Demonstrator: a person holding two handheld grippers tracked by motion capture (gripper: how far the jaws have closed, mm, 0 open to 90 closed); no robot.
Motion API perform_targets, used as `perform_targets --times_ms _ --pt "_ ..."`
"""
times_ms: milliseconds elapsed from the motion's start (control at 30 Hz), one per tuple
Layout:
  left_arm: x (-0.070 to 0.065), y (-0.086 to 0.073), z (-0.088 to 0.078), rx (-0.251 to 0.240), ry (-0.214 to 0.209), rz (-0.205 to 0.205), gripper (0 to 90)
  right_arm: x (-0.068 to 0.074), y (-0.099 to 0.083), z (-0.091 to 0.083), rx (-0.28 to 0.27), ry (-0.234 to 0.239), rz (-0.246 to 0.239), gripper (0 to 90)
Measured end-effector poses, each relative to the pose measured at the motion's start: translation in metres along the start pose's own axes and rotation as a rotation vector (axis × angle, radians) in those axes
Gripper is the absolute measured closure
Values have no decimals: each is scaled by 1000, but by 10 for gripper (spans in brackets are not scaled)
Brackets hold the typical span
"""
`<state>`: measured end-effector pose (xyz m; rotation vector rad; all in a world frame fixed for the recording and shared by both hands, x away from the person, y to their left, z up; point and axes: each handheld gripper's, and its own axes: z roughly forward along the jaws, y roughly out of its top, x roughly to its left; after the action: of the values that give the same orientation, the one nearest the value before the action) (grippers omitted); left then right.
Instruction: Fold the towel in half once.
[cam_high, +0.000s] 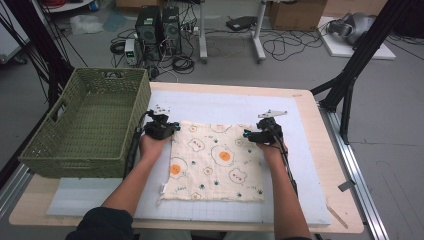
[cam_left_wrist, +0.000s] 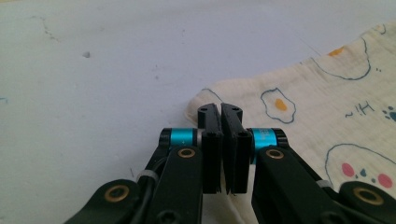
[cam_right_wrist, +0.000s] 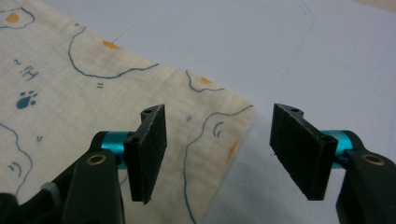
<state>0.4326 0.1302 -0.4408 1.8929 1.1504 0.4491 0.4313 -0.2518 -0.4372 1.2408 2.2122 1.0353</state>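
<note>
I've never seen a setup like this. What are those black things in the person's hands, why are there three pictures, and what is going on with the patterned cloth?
A person sits at a table and holds a black two-jaw grasping tool in each hand, with no robot arm involved. The high view looks down from above: the left tool and the right tool sit at the two far corners of a cream cotton cloth printed with fried eggs and bears. The cloth lies flat on a pale blue mat, and a green woven basket stands at the left. The other two pictures come from small cameras riding on the tools, looking along their jaws. In the left gripper view the left tool has its jaws shut at the cloth's corner; whether fabric is pinched I cannot tell. In the right gripper view the right tool stands open, its jaws either side of the cloth's corner.
</note>
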Motion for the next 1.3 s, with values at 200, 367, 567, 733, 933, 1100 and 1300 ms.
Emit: perform_targets --times_ms 200,367,567,733,933,1100,1300 --pt "0 -1 1 8 -8 1 863 4 -1 13 39 31 8 419" --pt "2 -2 -1 15 -15 13 865 2 -1 11 44 26 25 651" --pt "-2 2 -7 -23 1 34 871 11 2 10 43 24 -42 870" --pt "-2 11 -22 -116 -4 18 870 15 8 0 -43 -5 -60 869" --pt "-8 15 -32 -139 -40 43 868 19 10 -18 -105 -3 -85 869" --pt "-13 11 -41 -157 -53 43 868 24 7 -31 -108 23 -102 869" --pt "-20 1 -53 -180 -79 47 867 33 12 -46 -133 47 -141 867"
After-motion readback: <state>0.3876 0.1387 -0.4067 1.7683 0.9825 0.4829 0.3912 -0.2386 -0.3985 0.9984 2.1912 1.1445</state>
